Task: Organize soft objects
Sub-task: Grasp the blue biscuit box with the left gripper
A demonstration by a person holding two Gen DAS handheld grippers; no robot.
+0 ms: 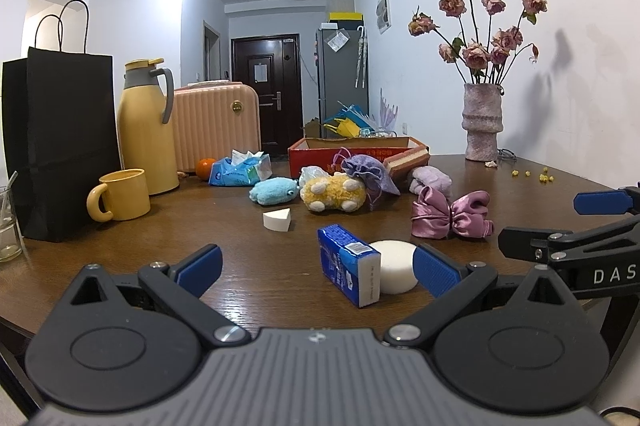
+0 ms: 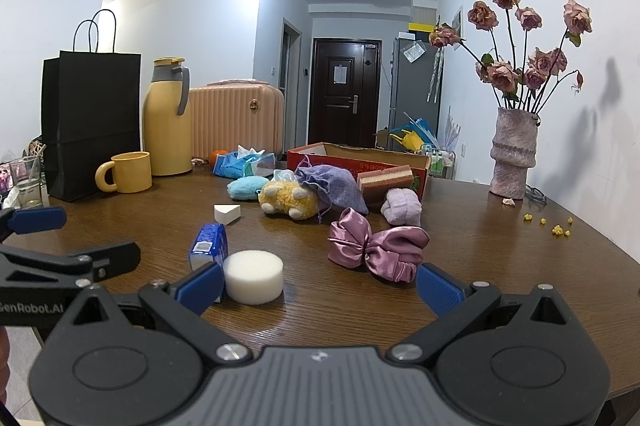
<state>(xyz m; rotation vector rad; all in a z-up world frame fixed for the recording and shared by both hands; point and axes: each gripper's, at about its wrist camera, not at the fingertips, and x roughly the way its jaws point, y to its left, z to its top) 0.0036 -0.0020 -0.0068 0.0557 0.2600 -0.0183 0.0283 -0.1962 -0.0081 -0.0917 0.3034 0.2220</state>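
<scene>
Both grippers hung low over the near edge of the brown wooden table (image 1: 248, 226), side by side. The left gripper (image 1: 318, 268) was spread wide, its blue pads apart, nothing clamped between them. The right gripper (image 2: 320, 284) was likewise released, jaws wide, holding nothing.

Right in front sat a round white sponge (image 2: 253, 277), just beside the right gripper's left pad; whether they touched could not be told. Leaning against the sponge was a blue tissue pack (image 1: 349, 264), standing on edge. In the left wrist view both sat between the left gripper's pads, toward the right one.

Further in, a white wedge sponge (image 1: 277, 219) lay alone. To the right sprawled a pink satin bow scrunchie (image 2: 374, 250), near the right gripper's right pad.

Behind these, a cluster: a blue plush toy (image 1: 274, 190), a yellow plush toy (image 1: 333, 197) on its side with a purple drawstring pouch (image 2: 332, 186) draped over it, a lilac fluffy scrunchie (image 2: 401, 207), and a layered sponge block (image 2: 385, 182) propped against the red cardboard box (image 2: 352, 158).

Along the left stood a black paper bag (image 1: 60, 142), a yellow thermos jug (image 1: 148, 130) and a yellow mug (image 1: 122, 194). A vase of dried roses (image 1: 482, 122) stood at far right.
</scene>
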